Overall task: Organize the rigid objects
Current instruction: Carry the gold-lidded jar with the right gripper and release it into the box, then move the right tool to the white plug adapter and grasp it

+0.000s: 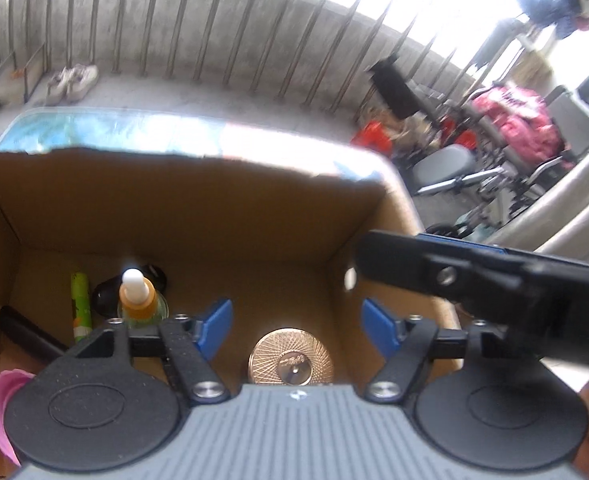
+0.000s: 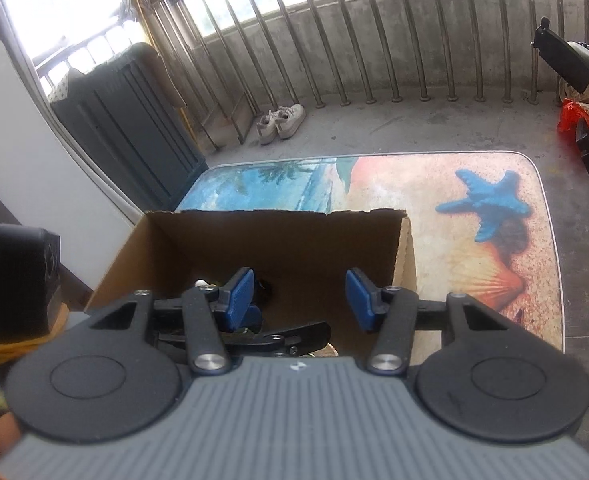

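An open cardboard box (image 1: 182,204) stands on a beach-print table. My left gripper (image 1: 294,326) hangs open and empty inside it, above a round gold tin (image 1: 290,360). At the box's left lie a clear bottle with an orange cap (image 1: 138,300), a green tube (image 1: 80,304), a black round object (image 1: 106,296), a black cylinder (image 1: 22,334) and a pink cup (image 1: 0,412). My right gripper (image 2: 298,298) is open and empty above the box (image 2: 286,236); it shows as a black arm (image 1: 474,276) in the left wrist view.
The table (image 2: 454,208) has a blue starfish print. A dark cabinet (image 2: 126,128) stands at the left, a black device (image 2: 18,276) close by. Metal railings (image 2: 374,40), white shoes (image 2: 282,122), chairs and clutter (image 1: 514,128) surround the table.
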